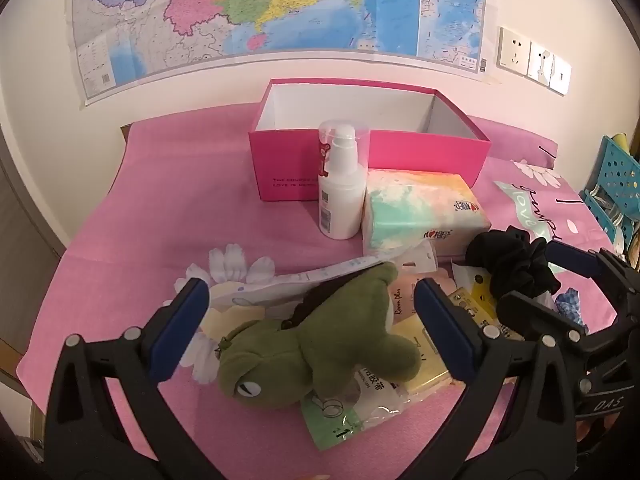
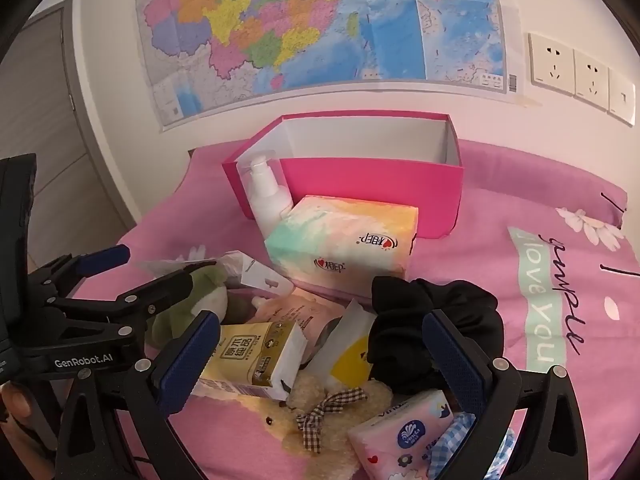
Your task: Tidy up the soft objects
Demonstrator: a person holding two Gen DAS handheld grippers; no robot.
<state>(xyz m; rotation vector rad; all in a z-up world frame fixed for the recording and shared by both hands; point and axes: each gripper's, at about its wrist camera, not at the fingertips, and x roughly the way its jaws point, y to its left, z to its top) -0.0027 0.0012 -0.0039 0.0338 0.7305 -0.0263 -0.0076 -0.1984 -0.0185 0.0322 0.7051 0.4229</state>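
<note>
A green plush frog (image 1: 316, 344) lies on the pink sheet between the fingers of my open left gripper (image 1: 310, 308), which straddles it without pinching. A black scrunchie (image 1: 516, 264) lies to its right. In the right wrist view my open right gripper (image 2: 320, 344) hovers over a pile: the black scrunchie (image 2: 436, 332) by its right finger, a yellow tissue pack (image 2: 256, 356), a beige plush bear with a checked bow (image 2: 320, 412), a pink tissue pack (image 2: 404, 436). The open pink box (image 1: 372, 152) stands behind, empty; it also shows in the right wrist view (image 2: 360, 180).
A white pump bottle (image 1: 340, 184) and a pastel tissue pack (image 1: 420, 212) stand right in front of the box. Flat sachets and packets (image 1: 352, 404) lie under the frog. A blue basket (image 1: 616, 192) is at the right edge. A wall with a map is behind.
</note>
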